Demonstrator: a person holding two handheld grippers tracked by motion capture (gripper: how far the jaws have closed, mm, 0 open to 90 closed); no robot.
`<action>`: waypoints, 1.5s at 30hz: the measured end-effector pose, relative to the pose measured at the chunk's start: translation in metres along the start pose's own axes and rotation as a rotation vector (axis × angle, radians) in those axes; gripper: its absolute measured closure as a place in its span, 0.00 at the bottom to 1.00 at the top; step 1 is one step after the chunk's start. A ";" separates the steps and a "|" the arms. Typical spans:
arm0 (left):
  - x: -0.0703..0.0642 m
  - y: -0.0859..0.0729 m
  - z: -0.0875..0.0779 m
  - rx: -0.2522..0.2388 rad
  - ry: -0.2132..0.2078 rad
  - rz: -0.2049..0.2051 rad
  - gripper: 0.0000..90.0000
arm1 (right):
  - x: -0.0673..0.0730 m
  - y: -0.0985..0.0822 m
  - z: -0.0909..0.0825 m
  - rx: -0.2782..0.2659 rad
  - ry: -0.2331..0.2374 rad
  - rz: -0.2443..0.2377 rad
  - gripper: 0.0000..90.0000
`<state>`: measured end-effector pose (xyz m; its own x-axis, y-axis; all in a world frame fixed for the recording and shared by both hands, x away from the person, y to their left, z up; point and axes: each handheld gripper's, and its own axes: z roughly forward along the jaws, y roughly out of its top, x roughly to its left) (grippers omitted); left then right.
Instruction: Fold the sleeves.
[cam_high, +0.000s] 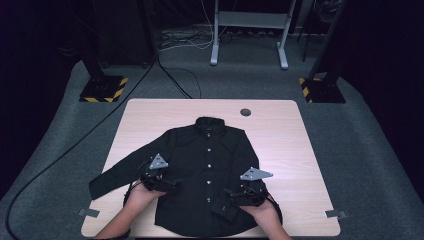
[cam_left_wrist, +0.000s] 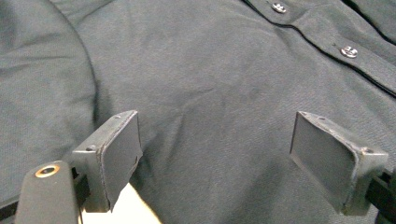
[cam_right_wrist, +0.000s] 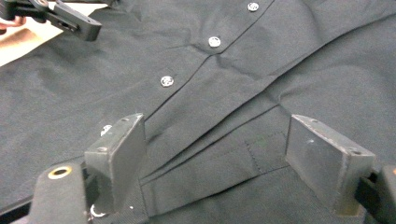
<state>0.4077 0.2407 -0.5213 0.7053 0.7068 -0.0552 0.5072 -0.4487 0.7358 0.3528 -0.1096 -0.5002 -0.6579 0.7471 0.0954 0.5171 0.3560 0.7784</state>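
High view shows a black shirt (cam_high: 210, 170) spread face up on the table (cam_high: 280, 125). Left sleeve (cam_high: 125, 170) lies out flat, unfolded; left gripper (cam_high: 161, 184), jaws wide, hovers beside it. Right gripper (cam_high: 239, 196), jaws wide and empty, hovers over the right cuff (cam_high: 223, 209), already laid across the front. Folding looks barely begun.

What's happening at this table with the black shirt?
A person holds a gripper in each hand over a black button-up shirt spread flat on a wooden table. The left gripper hovers by the sleeve side, and the right gripper sits over a folded-in cuff. Both are open, gripping nothing yet.
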 end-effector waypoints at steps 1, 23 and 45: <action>0.001 0.000 -0.001 -0.001 0.000 -0.003 0.18 | 0.000 0.000 0.000 0.000 0.000 0.000 0.23; 0.018 0.011 -0.019 -0.010 0.008 -0.017 0.25 | -0.007 -0.002 -0.003 0.011 -0.016 0.019 0.23; 0.060 0.001 -0.052 -0.065 0.072 -0.076 0.24 | -0.005 -0.003 -0.003 0.012 -0.042 -0.002 0.19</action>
<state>0.4246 0.3107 -0.4889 0.6277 0.7757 -0.0654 0.5231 -0.3580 0.7735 0.3528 -0.1160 -0.5012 -0.6353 0.7693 0.0676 0.5228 0.3640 0.7708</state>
